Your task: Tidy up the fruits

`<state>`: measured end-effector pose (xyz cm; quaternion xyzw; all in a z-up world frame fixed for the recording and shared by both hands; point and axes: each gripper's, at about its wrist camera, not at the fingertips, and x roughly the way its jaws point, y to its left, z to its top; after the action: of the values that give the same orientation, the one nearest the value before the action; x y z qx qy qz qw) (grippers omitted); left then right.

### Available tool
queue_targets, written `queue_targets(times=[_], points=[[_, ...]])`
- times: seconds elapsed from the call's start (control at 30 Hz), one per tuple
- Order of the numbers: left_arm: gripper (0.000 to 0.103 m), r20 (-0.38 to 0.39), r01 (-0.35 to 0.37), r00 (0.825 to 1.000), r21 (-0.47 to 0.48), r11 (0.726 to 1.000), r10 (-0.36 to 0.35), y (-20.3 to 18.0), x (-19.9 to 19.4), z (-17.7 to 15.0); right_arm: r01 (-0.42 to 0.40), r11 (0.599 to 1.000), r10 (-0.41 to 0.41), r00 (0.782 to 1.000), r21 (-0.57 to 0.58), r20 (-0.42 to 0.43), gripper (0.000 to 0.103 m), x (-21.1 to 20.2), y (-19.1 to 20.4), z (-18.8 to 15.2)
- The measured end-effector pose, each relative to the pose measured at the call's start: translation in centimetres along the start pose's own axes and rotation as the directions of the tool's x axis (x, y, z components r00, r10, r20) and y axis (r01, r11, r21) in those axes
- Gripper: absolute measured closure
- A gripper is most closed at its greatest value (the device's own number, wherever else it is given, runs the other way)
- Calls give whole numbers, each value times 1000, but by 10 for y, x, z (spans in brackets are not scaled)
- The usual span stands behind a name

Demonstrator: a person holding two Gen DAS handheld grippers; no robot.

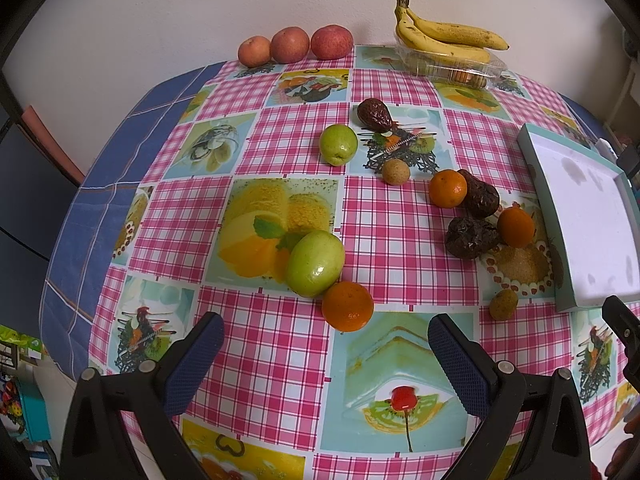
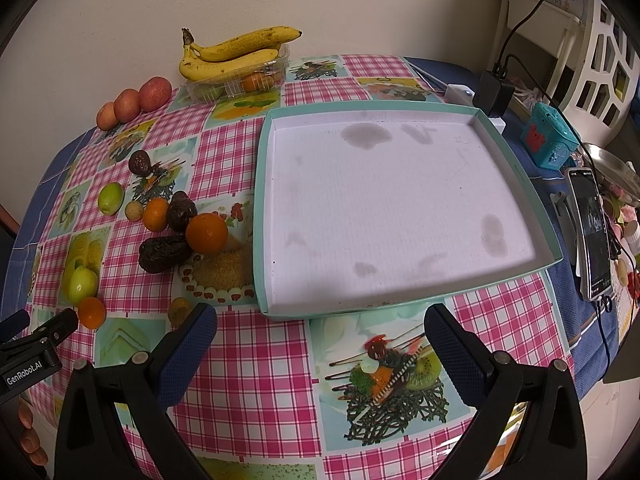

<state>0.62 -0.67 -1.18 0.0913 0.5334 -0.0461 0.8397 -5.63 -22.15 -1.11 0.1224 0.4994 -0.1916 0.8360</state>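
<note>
The left gripper (image 1: 326, 344) hovers with jaws spread and nothing between them above the pink-checked tabletop (image 1: 264, 344), just short of a small orange citrus fruit (image 1: 347, 306) touching a glossy green round fruit (image 1: 315, 263). Farther right, dark wrinkled fruits (image 1: 472, 237) and two more oranges (image 1: 448, 188) cluster near the shallow teal-rimmed white cardboard tray (image 1: 544, 216). The right gripper (image 2: 320, 334) is likewise spread wide and holds nothing, facing that tray (image 2: 276, 314). A yellow banana bunch (image 2: 236, 54) rests on a clear plastic box by the wall.
</note>
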Motion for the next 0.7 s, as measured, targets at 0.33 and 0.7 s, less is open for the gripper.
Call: queue_targets(times=[0.33,0.7], points=[[0,0,1,1000,1,1000,-1,1,0,0,0,1000,0,1000,-1,-1,0,0,0,0],[0,52,58,997,-65,996,-54,10,0,7,-34,998,34,999,-44,-8,0,2,12,-1]])
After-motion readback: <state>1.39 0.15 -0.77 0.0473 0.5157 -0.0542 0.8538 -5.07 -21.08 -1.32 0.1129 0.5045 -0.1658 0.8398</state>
